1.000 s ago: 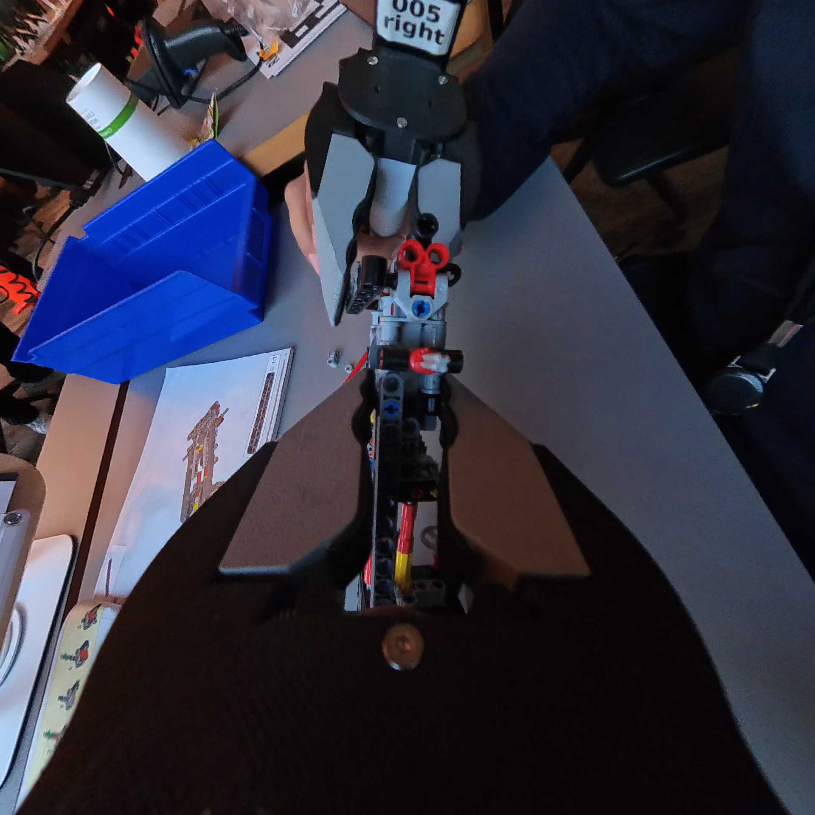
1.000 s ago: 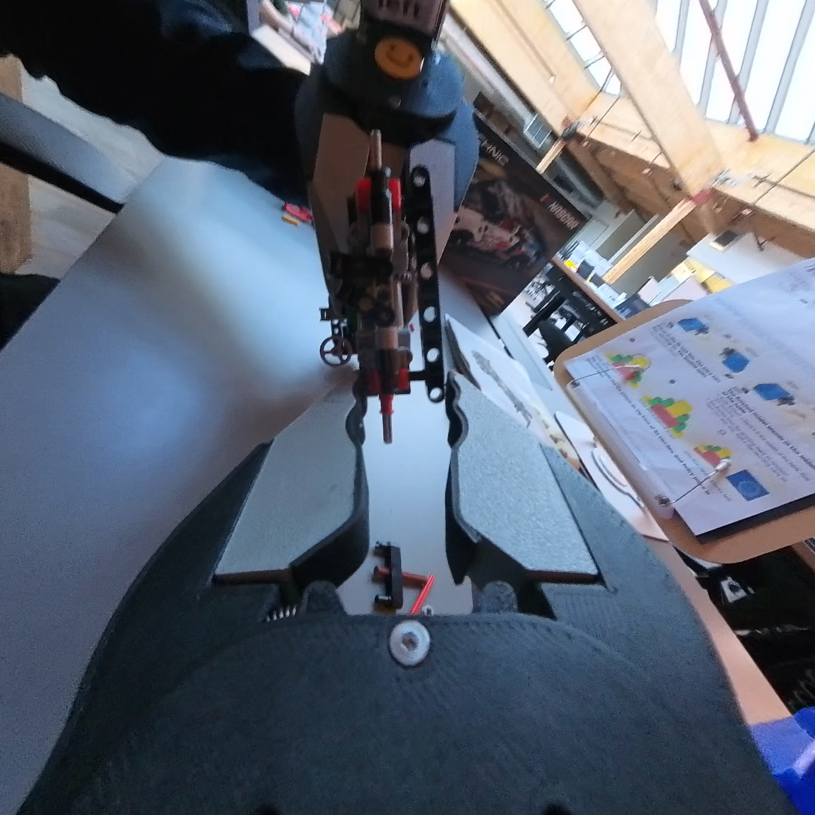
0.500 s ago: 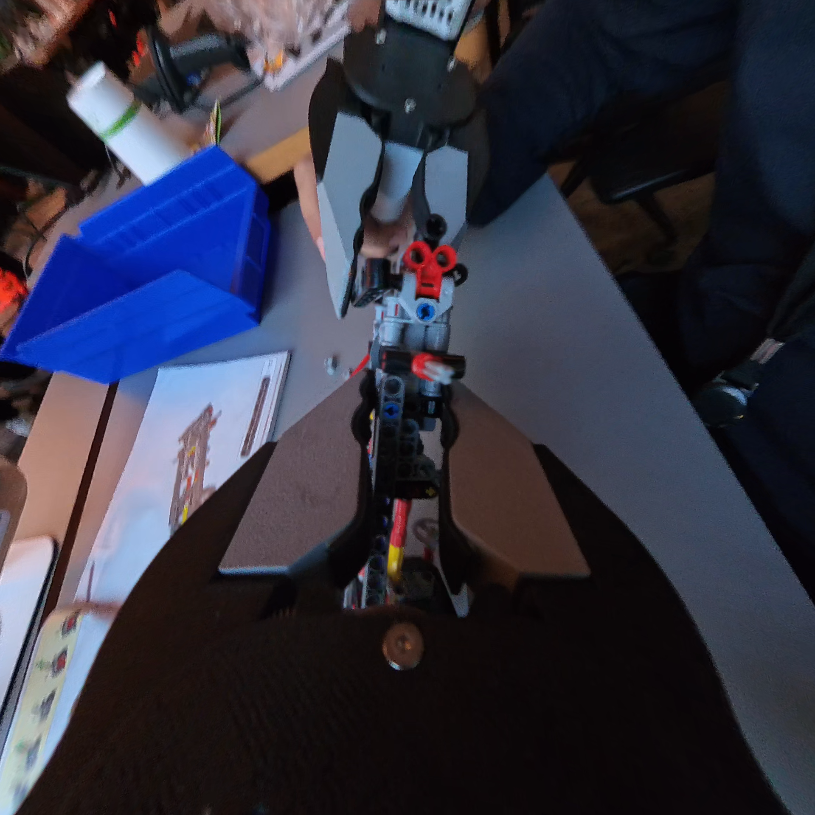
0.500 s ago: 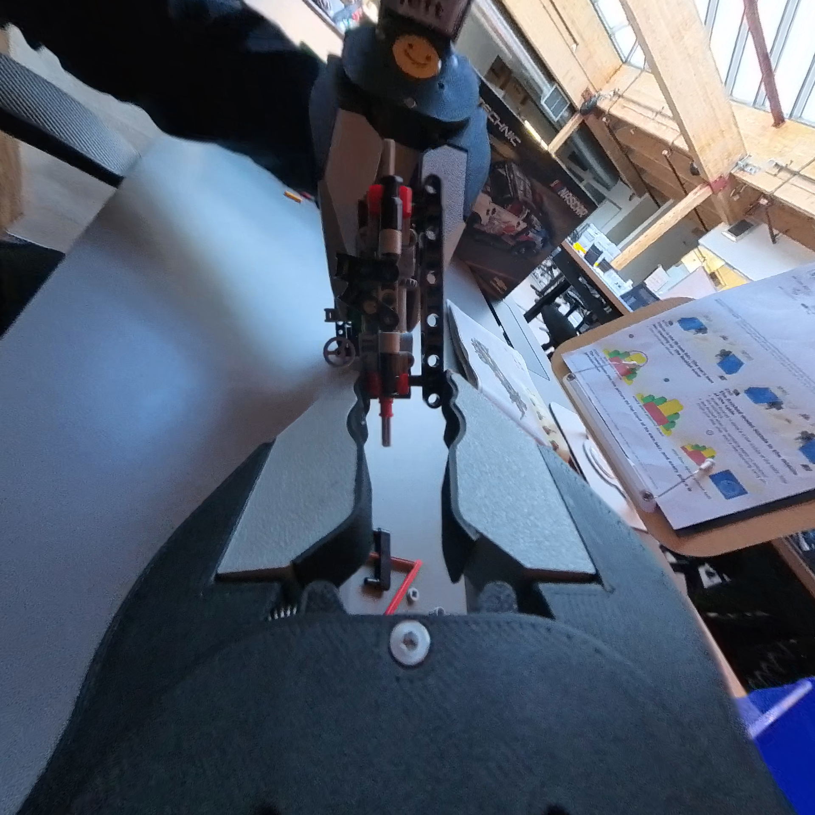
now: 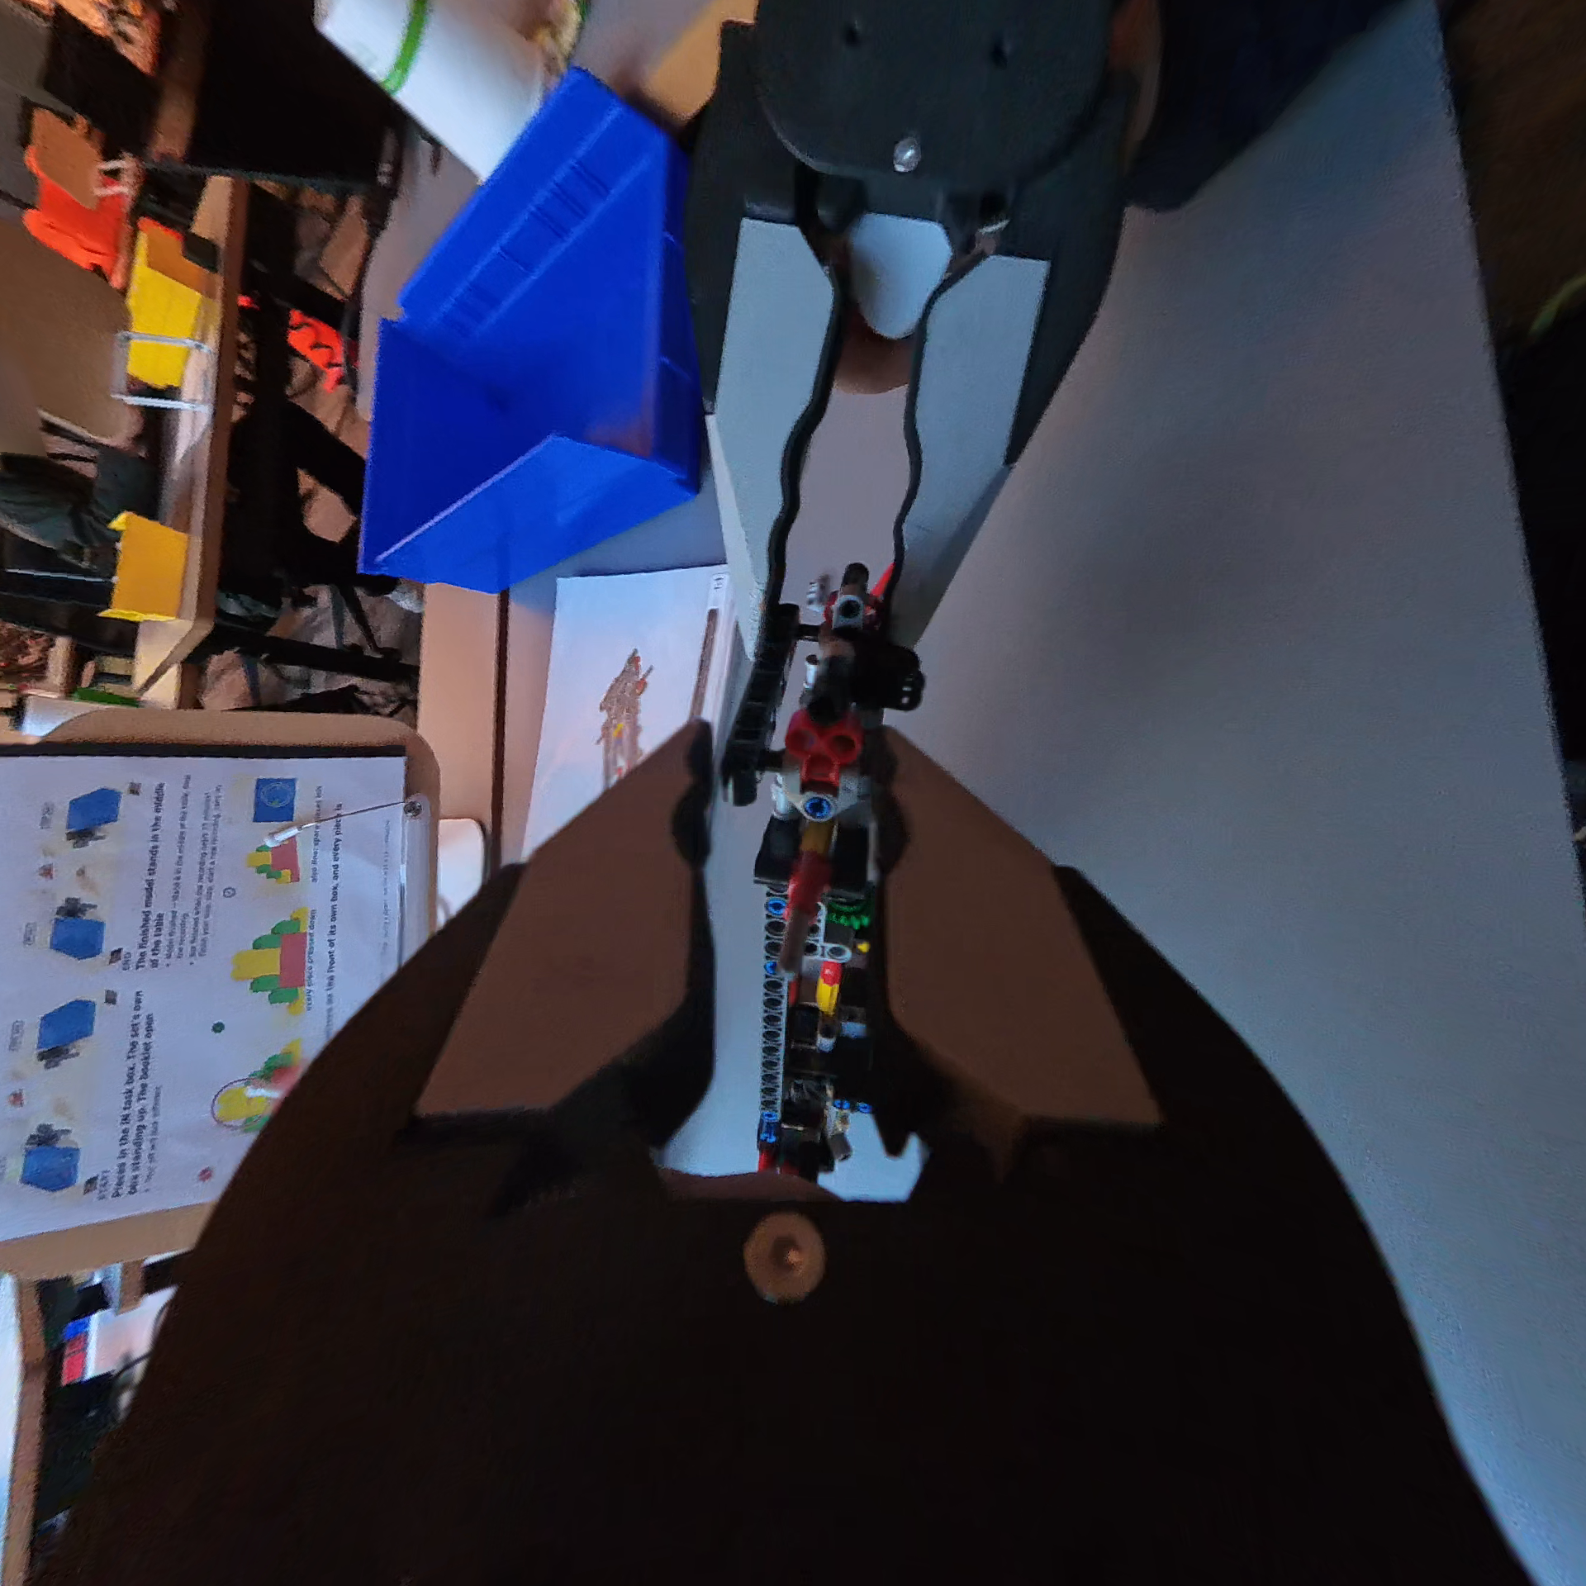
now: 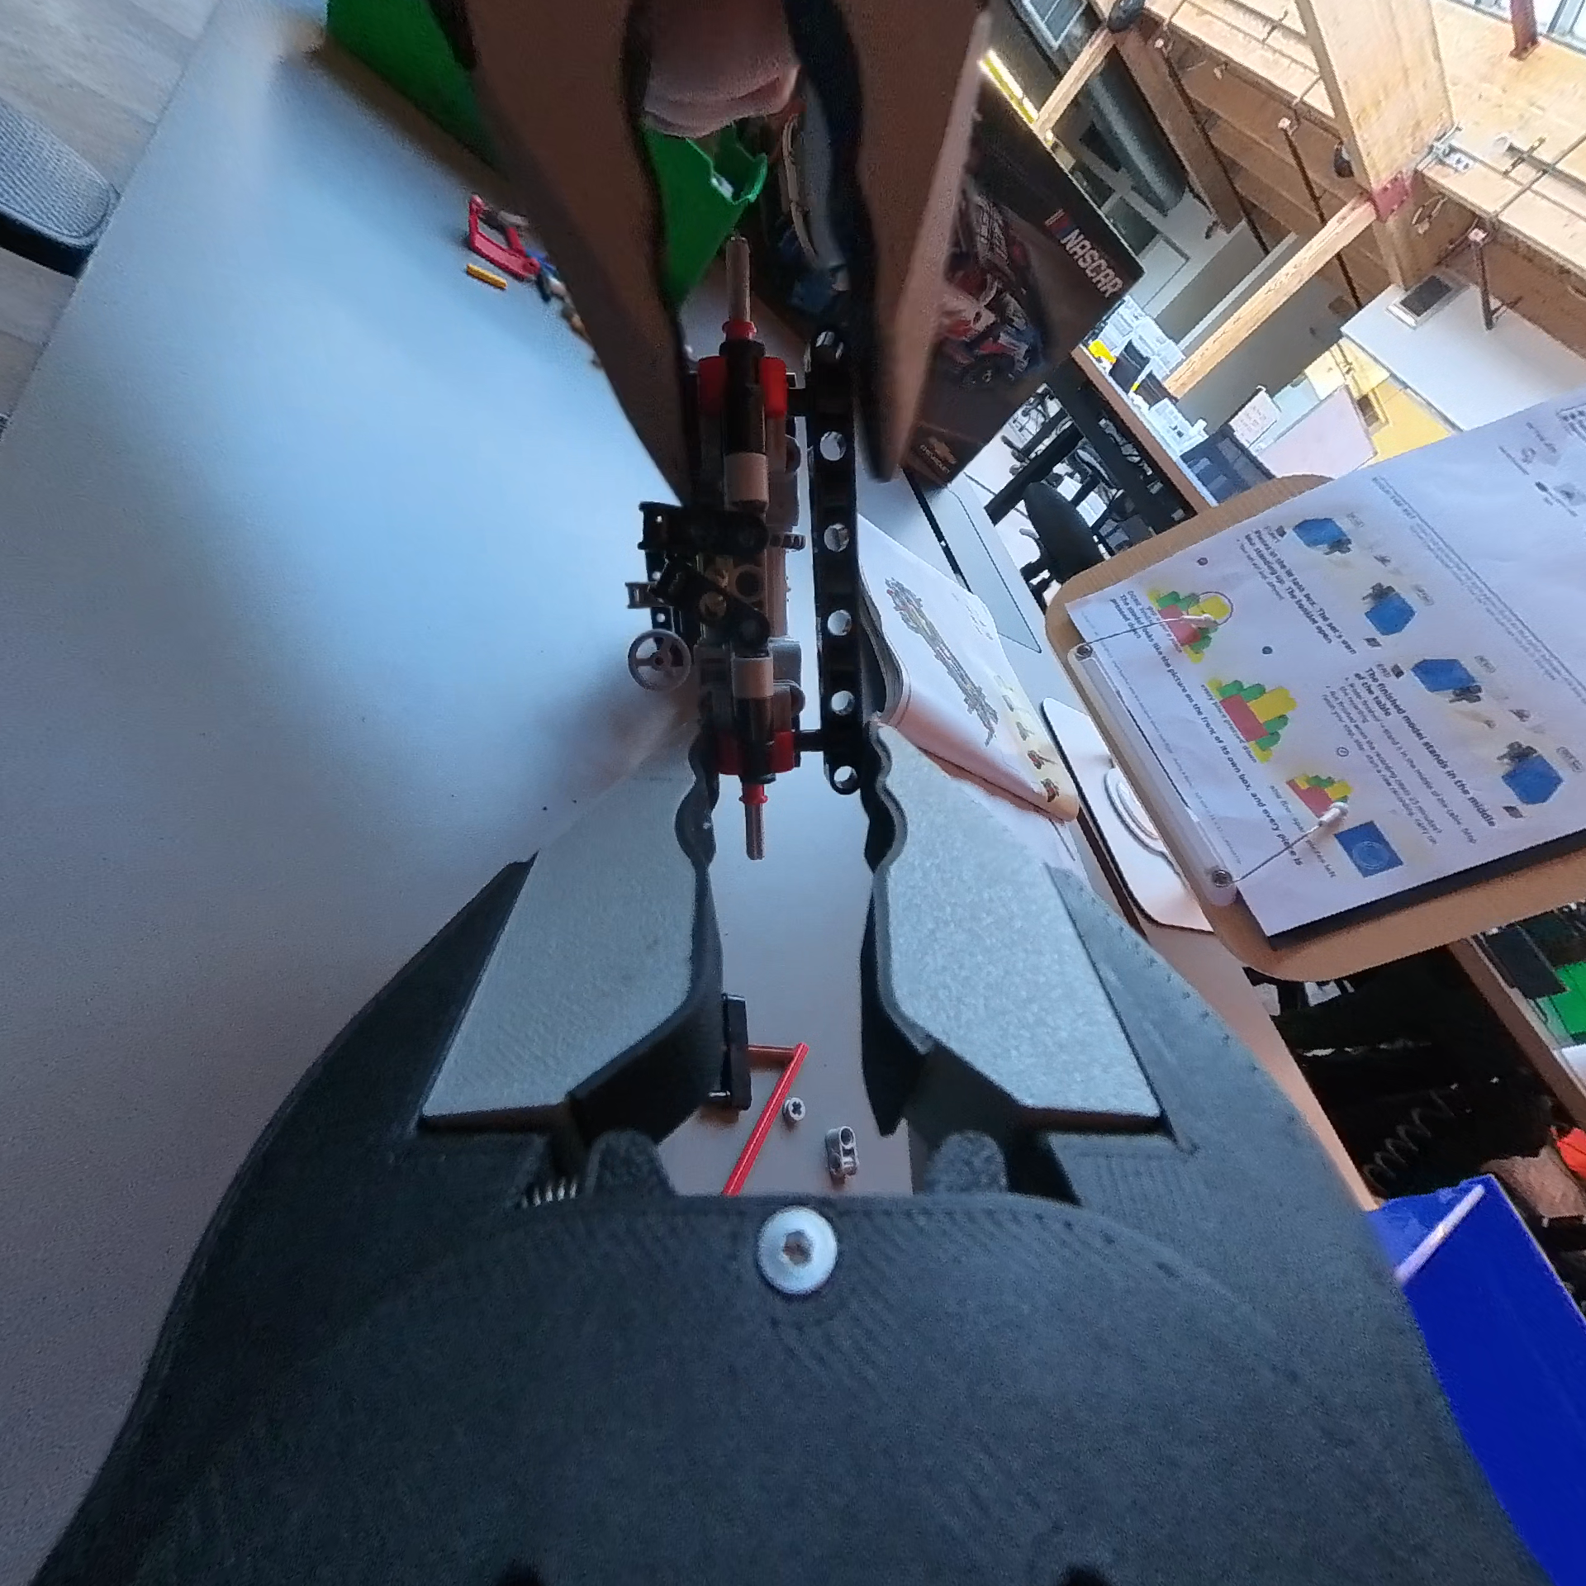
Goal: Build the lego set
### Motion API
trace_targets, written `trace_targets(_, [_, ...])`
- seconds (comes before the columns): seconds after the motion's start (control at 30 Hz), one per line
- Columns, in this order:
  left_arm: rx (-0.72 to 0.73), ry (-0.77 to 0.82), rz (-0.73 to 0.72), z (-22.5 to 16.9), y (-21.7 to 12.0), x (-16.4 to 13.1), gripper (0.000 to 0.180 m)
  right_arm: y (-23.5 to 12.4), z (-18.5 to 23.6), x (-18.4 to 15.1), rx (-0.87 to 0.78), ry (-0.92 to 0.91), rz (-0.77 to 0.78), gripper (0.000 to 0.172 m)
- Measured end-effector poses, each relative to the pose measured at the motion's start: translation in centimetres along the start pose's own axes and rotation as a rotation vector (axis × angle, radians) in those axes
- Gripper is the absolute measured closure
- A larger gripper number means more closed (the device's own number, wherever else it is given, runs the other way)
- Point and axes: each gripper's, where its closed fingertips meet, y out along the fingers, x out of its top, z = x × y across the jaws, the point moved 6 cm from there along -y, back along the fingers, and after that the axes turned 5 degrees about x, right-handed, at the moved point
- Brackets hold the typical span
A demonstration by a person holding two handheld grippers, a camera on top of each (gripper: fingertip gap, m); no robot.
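Note:
A long, narrow brick model (image 5: 815,858) of black, red, grey and yellow beams hangs above the grey table (image 5: 1244,687), between my two grippers. My left gripper (image 5: 794,755) is open around its near part, and pale table shows between the left finger (image 5: 601,901) and the model. My right gripper (image 6: 785,772) is shut on the model's other end (image 6: 755,738), one tip on the red piece and one on the black beam (image 6: 837,601). The left wrist view shows the right gripper (image 5: 845,592) head-on. The right wrist view shows the left gripper (image 6: 772,386) around the model's far end.
A blue bin (image 5: 532,343) and an open booklet (image 5: 635,687) lie left of the model. A clipboard with a printed sheet (image 6: 1373,687) stands at the table edge. Loose small pieces (image 6: 772,1107) lie under my right gripper. Red pieces (image 6: 493,236) and a green bin (image 6: 704,189) sit farther off. The left gripper's tips are roughly 5 centimetres from the right gripper's.
My left gripper has opened and no longer presses the model. The two grippers have come closer together along the model. My right gripper keeps its hold on the end.

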Motion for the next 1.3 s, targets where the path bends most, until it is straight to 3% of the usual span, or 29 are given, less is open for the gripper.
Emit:
trace_targets(0.17, [-0.040, -0.006, -0.025, -0.3, -0.2, 0.2, 0.151, -0.5, 0.3, 0.1, 0.028, 0.006, -0.042, 0.141])
trace_targets(0.33, [-0.078, -0.073, -0.217, -0.8, -0.1, -0.3, 0.154, -0.7, 1.0, 0.2, 0.044, -0.057, -0.022, 0.142])
trace_targets(0.5, [-0.077, -0.100, -0.306, -0.7, -0.2, -0.8, 0.157, -0.6, 1.5, 0.8, 0.033, -0.080, 0.046, 0.142])
trace_targets(0.7, [-0.074, -0.160, -0.358, -0.8, -0.4, -1.3, 0.157, -0.4, 1.2, 0.7, 0.030, 0.012, 0.010, 0.141])
trace_targets(0.77, [-0.062, -0.179, -0.368, -0.8, -0.6, -1.5, 0.157, -0.4, 1.0, 0.8, 0.026, 0.052, -0.043, 0.140])
trace_targets(0.97, [-0.059, -0.229, -0.440, -0.7, -2.5, -2.3, 0.157, -0.2, 0.9, 1.9, 0.067, 0.152, -0.410, 0.140])
trace_targets(1.13, [-0.070, -0.212, -0.500, -0.2, -3.3, -2.9, 0.157, 0.2, 0.7, 2.5, 0.057, 0.095, -0.425, 0.139])
trace_targets(1.3, [-0.132, -0.241, -0.634, -0.1, -4.6, -3.5, 0.157, 0.8, 1.1, 3.1, 0.149, 0.066, -0.375, 0.131])
